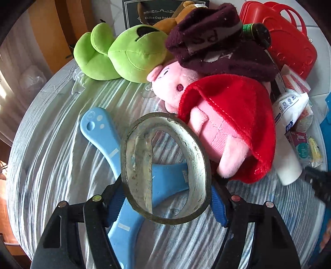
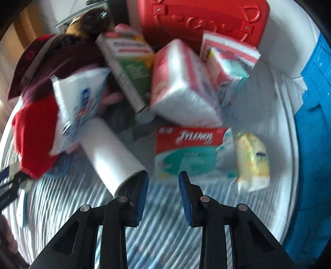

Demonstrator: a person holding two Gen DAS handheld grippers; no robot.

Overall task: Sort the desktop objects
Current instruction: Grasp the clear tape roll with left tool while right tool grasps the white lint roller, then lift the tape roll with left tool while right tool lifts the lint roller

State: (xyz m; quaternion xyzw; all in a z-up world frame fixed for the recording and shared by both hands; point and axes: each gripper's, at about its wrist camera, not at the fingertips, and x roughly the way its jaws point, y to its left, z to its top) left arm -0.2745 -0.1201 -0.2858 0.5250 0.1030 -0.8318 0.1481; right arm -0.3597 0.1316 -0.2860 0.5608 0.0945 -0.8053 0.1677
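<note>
Left tongs (image 1: 166, 198): closed on a worn roll of tape (image 1: 165, 167), one blue pad on each outer side of the ring, which is held on edge above the bench (image 1: 51, 155). The bench carries a blue-and-white striped cloth. Directly beneath the roll lies a light blue plastic boomerang-shaped piece (image 1: 107, 140), flat on the cloth; whether the roll's lower edge touches it cannot be told. Just beside the roll is a pink pig plush in a red dress (image 1: 217, 115), with a maroon knitted hat (image 1: 217, 47) lying over its head and a green frog plush (image 1: 115, 55) farther back.

Right tongs (image 2: 163, 186): jaws narrow, a small gap between the pads, nothing between them. The picture is blurred. They hang over bare cloth, just short of a Tylenol box (image 2: 190, 151). A white cylinder (image 2: 111, 153) lies on its side with its end against the outside of the left-hand finger. A yellow packet (image 2: 252, 161) sits beside the box; tissue packs (image 2: 182, 82) and a red plastic case (image 2: 202, 18) stand behind; a blue crate (image 2: 310, 124) is at the right edge.

Step in hand, as judged: the tape roll is gripped and being carried off the heap; the right tongs appear to be between grasps.

Next move calls for: carrying the roll clear of the pig plush to its group, keeping the ring from slipping between the pads. The right tongs must widen before taking the Tylenol box, which is broader than the present gap.
</note>
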